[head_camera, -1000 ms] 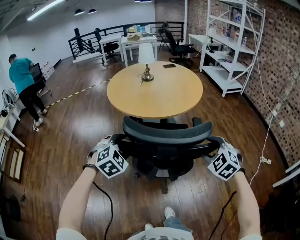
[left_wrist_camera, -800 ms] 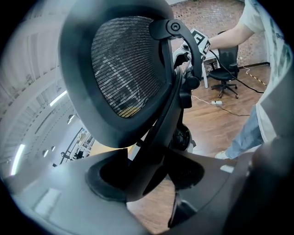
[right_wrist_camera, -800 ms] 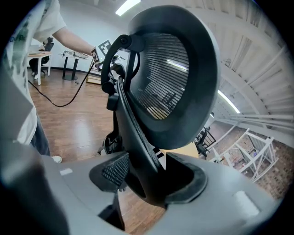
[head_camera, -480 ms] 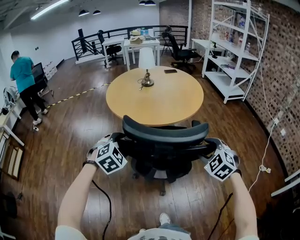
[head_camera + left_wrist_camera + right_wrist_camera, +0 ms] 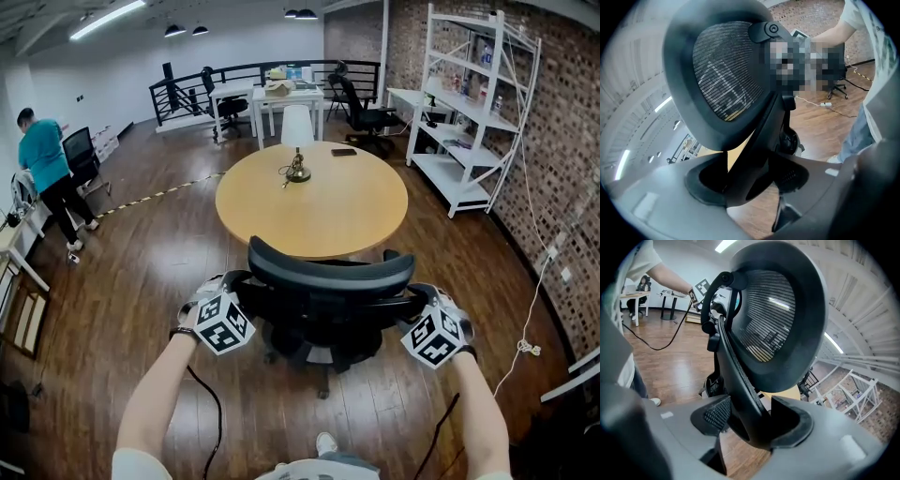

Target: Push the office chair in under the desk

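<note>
Both sets of fingers are spread wide with the thick back rim of the black mesh-backed office chair [image 5: 328, 286] sitting between them, left gripper [image 5: 750, 183] at one end and right gripper [image 5: 750, 420] at the other, cradling more than pinching, I'd say. The chair's back is right at the near edge of the round light-wood table [image 5: 314, 202], so I'd call it nearly home, one last nudge left. There's loads of bare dark plank floor [image 5: 141, 281] either side of the table and the white shelving unit [image 5: 469, 103] is well off to its right, so really only the table's own edge could stop it.
</note>
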Tool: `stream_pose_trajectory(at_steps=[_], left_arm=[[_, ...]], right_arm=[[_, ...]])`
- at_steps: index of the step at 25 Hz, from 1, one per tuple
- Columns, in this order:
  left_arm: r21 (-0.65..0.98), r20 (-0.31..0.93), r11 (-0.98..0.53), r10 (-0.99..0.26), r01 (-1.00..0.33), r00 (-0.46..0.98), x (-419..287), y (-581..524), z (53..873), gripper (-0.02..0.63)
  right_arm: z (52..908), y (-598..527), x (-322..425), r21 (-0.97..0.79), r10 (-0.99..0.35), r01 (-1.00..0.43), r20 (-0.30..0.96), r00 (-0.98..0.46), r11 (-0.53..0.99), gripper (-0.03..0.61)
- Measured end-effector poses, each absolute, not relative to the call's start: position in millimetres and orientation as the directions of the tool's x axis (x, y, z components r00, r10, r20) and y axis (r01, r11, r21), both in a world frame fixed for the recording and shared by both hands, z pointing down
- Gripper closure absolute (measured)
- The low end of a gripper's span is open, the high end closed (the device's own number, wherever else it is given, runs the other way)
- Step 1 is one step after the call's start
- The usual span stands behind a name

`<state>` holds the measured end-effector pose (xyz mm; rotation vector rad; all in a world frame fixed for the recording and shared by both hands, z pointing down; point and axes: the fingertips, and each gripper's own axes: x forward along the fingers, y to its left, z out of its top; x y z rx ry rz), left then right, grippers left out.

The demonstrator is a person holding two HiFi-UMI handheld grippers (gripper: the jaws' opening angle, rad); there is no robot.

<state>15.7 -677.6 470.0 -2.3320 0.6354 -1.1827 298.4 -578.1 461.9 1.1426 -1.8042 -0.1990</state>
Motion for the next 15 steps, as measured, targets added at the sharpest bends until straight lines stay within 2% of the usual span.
stream_pose_trajectory(at_steps=[3, 6, 9, 15], left_arm=[[-0.619, 0.575, -0.749, -0.638, -0.238, 0.513, 12.5, -673.1, 465.6, 0.334], [-0.624, 0.519, -0.721, -0.671, -0.302, 0.529, 8.1, -663.0, 453.9, 0.345], [-0.582, 0.475, -0.725, -0.671, -0.369, 0.57, 5.4, -649.4, 439.5, 0.345], [-0.515, 0.415, -0.747, -0.647, -0.421, 0.64, 1.0, -603.3, 422.6, 0.352]], right_arm=[[457.0, -573.2, 295.4, 0.64, -0.806, -0.583, 0.59, -0.044, 0.501, 0.321], [447.4, -565.4, 286.4, 0.655, -0.841, -0.607, 0.54, -0.04, 0.45, 0.322], [435.3, -556.0, 276.5, 0.636, -0.858, -0.65, 0.511, -0.049, 0.416, 0.322], [421.8, -528.9, 248.3, 0.604, -0.886, -0.719, 0.462, -0.036, 0.343, 0.325]])
